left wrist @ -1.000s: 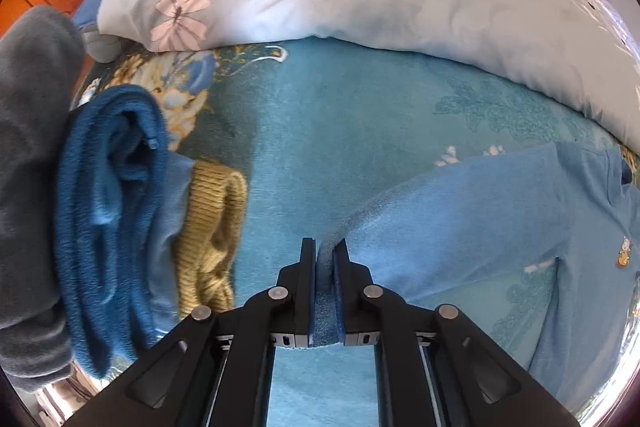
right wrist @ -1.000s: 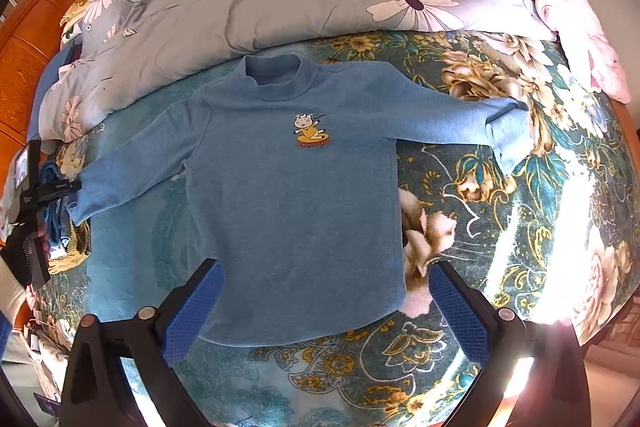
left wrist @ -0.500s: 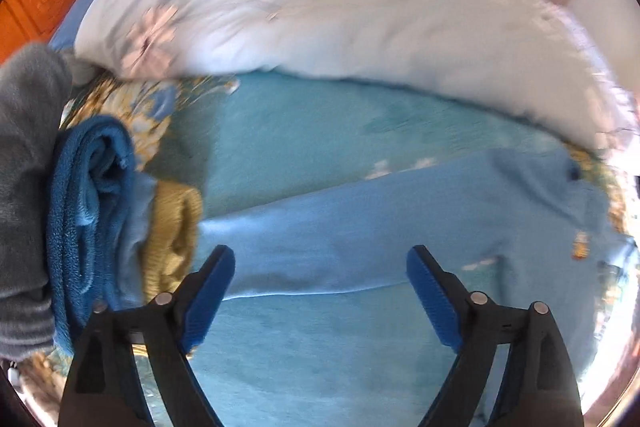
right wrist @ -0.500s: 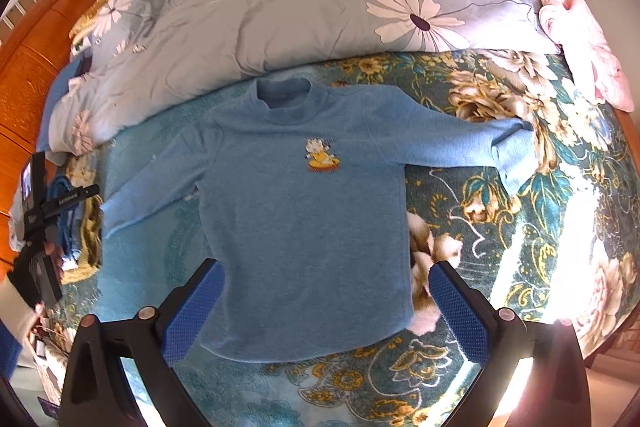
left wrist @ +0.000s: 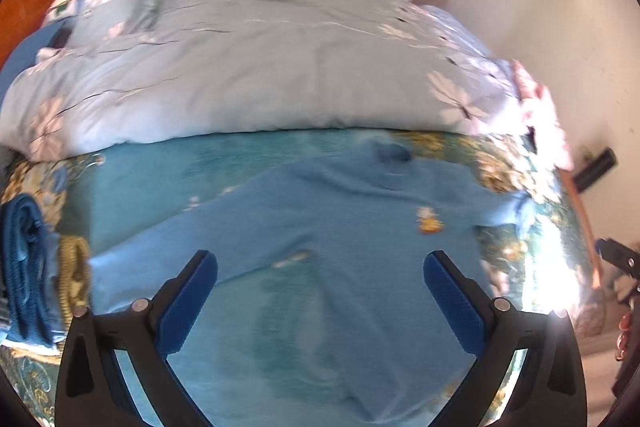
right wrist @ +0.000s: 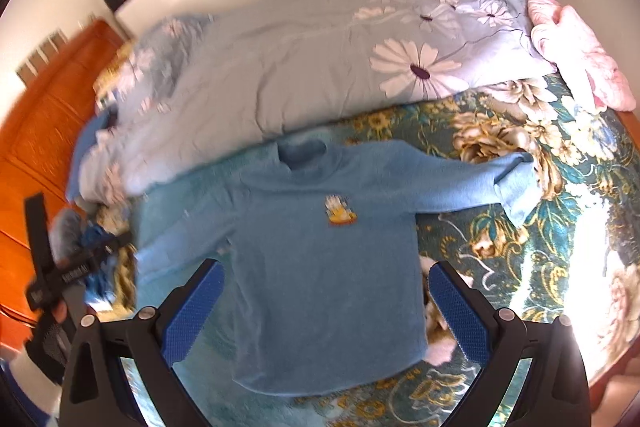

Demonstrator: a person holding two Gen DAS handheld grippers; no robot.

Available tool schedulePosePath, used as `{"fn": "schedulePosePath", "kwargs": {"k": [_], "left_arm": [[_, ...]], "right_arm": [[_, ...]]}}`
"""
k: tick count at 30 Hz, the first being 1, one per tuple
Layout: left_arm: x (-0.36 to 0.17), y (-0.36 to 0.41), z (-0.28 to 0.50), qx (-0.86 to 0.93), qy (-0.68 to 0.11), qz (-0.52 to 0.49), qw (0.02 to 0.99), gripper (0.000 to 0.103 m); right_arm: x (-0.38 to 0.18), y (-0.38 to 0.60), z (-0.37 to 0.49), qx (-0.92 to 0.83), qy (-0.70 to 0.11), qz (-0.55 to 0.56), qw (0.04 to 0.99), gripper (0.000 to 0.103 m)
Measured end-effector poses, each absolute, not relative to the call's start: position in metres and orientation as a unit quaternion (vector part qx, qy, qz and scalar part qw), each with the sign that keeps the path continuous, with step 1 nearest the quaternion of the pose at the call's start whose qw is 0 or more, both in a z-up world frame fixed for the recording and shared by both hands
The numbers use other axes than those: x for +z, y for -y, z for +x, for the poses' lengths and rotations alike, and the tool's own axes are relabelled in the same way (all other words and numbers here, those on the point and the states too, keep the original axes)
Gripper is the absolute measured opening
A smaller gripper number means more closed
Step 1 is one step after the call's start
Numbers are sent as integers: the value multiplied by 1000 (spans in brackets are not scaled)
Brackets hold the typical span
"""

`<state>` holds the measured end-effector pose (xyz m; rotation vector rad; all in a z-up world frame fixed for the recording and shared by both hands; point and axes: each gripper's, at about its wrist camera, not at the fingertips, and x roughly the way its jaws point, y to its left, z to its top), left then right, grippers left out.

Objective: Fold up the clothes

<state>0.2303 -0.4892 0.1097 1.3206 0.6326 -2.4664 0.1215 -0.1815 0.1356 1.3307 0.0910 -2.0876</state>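
A blue long-sleeved sweater point(right wrist: 328, 267) with a small cartoon patch lies face up and spread flat on the bed, collar toward the quilt. Its right cuff point(right wrist: 516, 183) is turned back. In the left wrist view the sweater point(left wrist: 320, 227) stretches across below my left gripper point(left wrist: 320, 271), whose jaws are opening wide above the cloth with nothing between them. My right gripper point(right wrist: 326, 279) hangs open over the sweater's hem, also holding nothing. The left gripper's body point(right wrist: 68, 271) shows at the left edge of the right wrist view, held by a hand.
A pale blue daisy quilt point(right wrist: 320, 67) is bunched along the far side of the bed. Folded blue, grey and mustard clothes point(left wrist: 24, 267) are stacked at the left. A pink pillow point(right wrist: 580, 55) lies far right. An orange wooden headboard point(right wrist: 40, 147) stands left.
My left gripper let go of the sweater's left cuff, opened wide, then rose and drew back; the sleeve now lies flat. The right gripper rose a little and stayed open.
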Motion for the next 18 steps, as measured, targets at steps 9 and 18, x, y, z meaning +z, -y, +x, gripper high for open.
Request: {"fn": "schedulePosePath", "kwargs": {"k": [9, 18], "left_arm": [[121, 430, 210, -857, -135, 476, 144, 103], [49, 395, 220, -792, -189, 573, 85, 103]], "right_arm": [[147, 134, 104, -826, 0, 493, 272, 103], [55, 91, 81, -767, -16, 600, 225, 103]]}}
